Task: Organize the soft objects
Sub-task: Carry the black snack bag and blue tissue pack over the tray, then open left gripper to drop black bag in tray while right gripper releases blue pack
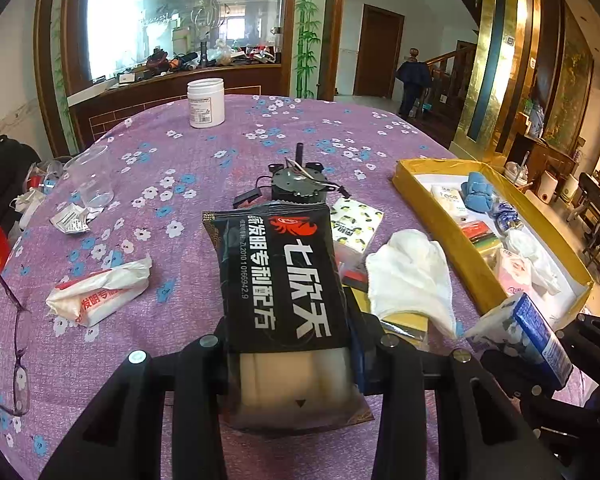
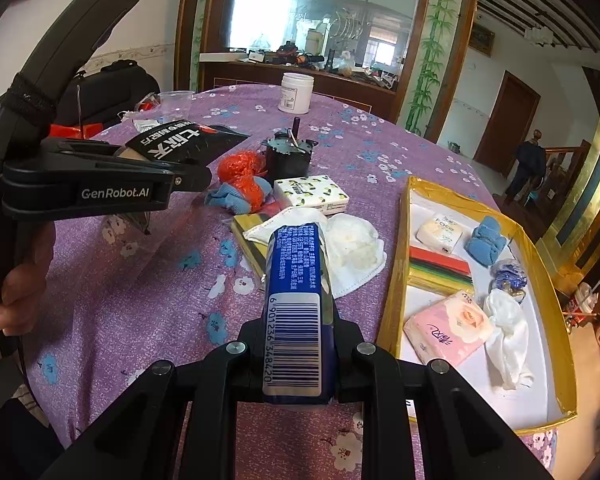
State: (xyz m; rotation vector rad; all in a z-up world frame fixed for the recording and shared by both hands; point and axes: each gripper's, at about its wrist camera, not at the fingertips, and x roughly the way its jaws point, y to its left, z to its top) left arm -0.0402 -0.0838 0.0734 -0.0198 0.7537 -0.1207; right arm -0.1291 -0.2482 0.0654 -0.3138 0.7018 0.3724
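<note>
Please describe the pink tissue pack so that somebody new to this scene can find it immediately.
Start at the yellow-rimmed box on the right of the purple tablecloth. The pink tissue pack lies near its close end, beside a crumpled white cloth. Only this pack shows a printed rose.

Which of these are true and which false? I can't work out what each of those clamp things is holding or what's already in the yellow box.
1. The left gripper is clamped on a black packet. True.
2. The right gripper is empty. False: it is shut on a blue tissue pack with a barcode.
3. The pink tissue pack lies inside the yellow box. True.
4. The white jar stands in the yellow box. False: it stands on the purple tablecloth at the far side of the table.
5. The green-patterned tissue pack is already in the box. False: it lies on the tablecloth, outside the box.
</note>
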